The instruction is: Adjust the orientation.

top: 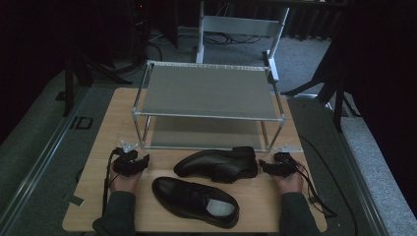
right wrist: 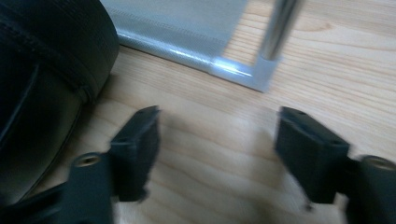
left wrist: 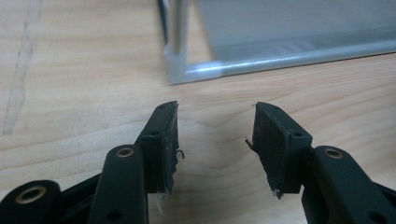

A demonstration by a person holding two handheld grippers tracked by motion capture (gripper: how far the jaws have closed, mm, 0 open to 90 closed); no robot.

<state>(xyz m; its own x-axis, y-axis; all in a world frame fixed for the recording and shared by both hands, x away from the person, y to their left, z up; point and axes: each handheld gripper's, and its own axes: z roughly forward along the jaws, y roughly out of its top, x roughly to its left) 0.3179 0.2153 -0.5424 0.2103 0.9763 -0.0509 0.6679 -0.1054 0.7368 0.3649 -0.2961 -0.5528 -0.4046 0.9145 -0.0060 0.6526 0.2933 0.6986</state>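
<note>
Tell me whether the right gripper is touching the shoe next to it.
Apart. The right gripper view shows bare wood between the open right gripper and the shoe, whose heel lies off to the side of the jaws.

Dim room; grey carpet floor point(top: 44, 123); dark curtains point(top: 378, 73); wooden table point(top: 105, 128); grey metal frame point(top: 236, 27) behind.

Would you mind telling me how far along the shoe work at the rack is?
Nothing looks done: both black shoes, far shoe and near shoe, lie on the table before the rack. The left gripper and right gripper are open, holding nothing. Grasping and moving both remains.
</note>
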